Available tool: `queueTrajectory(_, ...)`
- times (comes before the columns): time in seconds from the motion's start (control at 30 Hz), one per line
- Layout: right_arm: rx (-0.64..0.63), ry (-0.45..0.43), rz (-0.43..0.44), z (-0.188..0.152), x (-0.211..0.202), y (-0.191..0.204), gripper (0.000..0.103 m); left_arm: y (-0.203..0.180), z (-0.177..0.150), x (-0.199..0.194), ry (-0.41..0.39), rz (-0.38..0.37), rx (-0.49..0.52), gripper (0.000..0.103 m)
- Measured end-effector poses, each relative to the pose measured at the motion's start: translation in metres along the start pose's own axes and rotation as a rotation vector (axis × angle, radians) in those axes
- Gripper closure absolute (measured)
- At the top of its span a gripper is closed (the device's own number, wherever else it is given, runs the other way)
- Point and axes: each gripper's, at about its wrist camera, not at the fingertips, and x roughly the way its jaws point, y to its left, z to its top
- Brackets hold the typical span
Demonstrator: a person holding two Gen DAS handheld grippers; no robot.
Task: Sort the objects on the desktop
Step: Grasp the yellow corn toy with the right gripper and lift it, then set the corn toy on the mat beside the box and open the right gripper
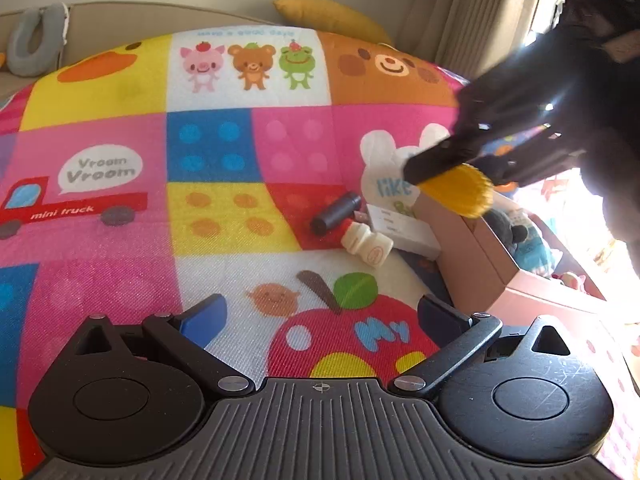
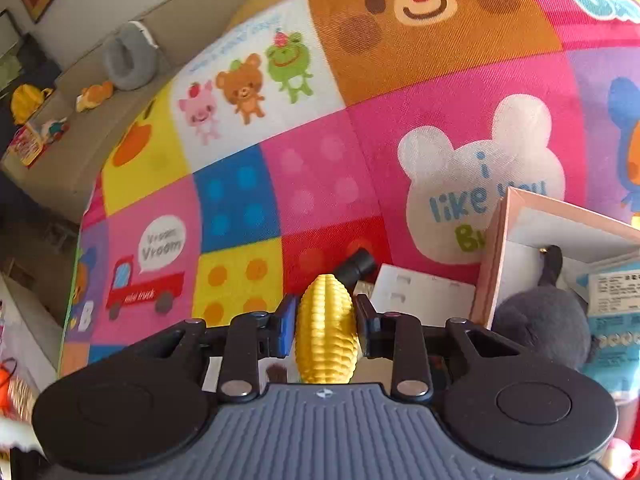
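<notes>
A yellow toy corn cob (image 2: 326, 332) sits between the fingers of my right gripper (image 2: 325, 322), which is shut on it above the patchwork cloth. In the left wrist view the same corn cob (image 1: 460, 190) hangs in the right gripper (image 1: 448, 168) beside the pink box (image 1: 476, 256). My left gripper (image 1: 322, 316) stands open and empty over the apple print. A black cylinder (image 1: 336, 213), a small white bottle (image 1: 366, 242) and a white card (image 1: 404, 228) lie on the cloth left of the box. The black cylinder (image 2: 356, 267) and white card (image 2: 424, 294) show beyond the corn.
The pink box (image 2: 496, 256) holds a grey plush toy (image 2: 548, 316) and a light blue packet (image 2: 614, 320). A beige sofa (image 2: 80, 152) with a grey neck pillow (image 2: 130, 60) and small toys borders the cloth's far side. A yellow cushion (image 1: 332, 16) lies beyond the table.
</notes>
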Motion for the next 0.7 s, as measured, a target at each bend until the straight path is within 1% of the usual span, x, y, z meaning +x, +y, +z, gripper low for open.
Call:
queueTrajectory(0.07, -0.045, -0.022, 0.005, -0.023, -0.029, -0.004, 0.073, -0.003, -0.001, 0.0, 0.003, -0.001, 0.021, 0.0)
queueTrajectory(0.13, -0.063, -0.023, 0.04, -0.041, -0.055, -0.011, 0.073, -0.007, -0.002, 0.0, 0.002, 0.007, 0.044, 0.0)
queueTrajectory(0.2, -0.084, -0.016, 0.075, -0.058, -0.073, -0.013, 0.073, -0.01, -0.002, 0.001, 0.009, 0.016, 0.063, 0.0)
queueTrajectory(0.27, -0.095, -0.038, 0.058, -0.07, -0.083, -0.015, 0.059, -0.013, -0.002, 0.002, 0.018, 0.028, 0.077, 0.0)
queueTrajectory(0.33, -0.103, -0.07, 0.03, -0.069, -0.086, -0.017, 0.056, -0.015, -0.002, 0.002, 0.02, 0.04, 0.087, 0.0)
queueTrajectory(0.37, -0.101, -0.081, 0.018, -0.065, -0.084, -0.017, 0.053, -0.016, -0.003, 0.003, 0.019, 0.044, 0.091, 0.0)
queueTrajectory(0.43, -0.089, -0.087, 0.016, -0.05, -0.071, -0.015, 0.048, -0.016, -0.003, 0.002, 0.018, 0.046, 0.094, 0.0)
queueTrajectory(0.5, -0.093, -0.083, -0.007, -0.027, -0.049, -0.01, 0.048, -0.015, -0.003, 0.002, 0.015, 0.043, 0.085, 0.0)
queueTrajectory(0.53, -0.1, -0.081, -0.036, -0.016, -0.035, -0.005, 0.055, -0.013, -0.002, 0.002, 0.013, 0.039, 0.078, 0.0)
queueTrajectory(0.57, -0.107, -0.08, -0.069, -0.004, -0.019, -0.002, 0.069, -0.012, -0.002, 0.001, 0.01, 0.033, 0.071, 0.0)
queueTrajectory(0.6, -0.107, -0.067, -0.096, 0.007, -0.002, 0.001, 0.072, -0.011, -0.002, 0.001, 0.007, 0.028, 0.064, 0.0)
queueTrajectory(0.7, -0.041, -0.037, -0.136, 0.034, 0.047, -0.001, 0.072, -0.008, -0.002, 0.001, 0.003, 0.016, 0.046, 0.0)
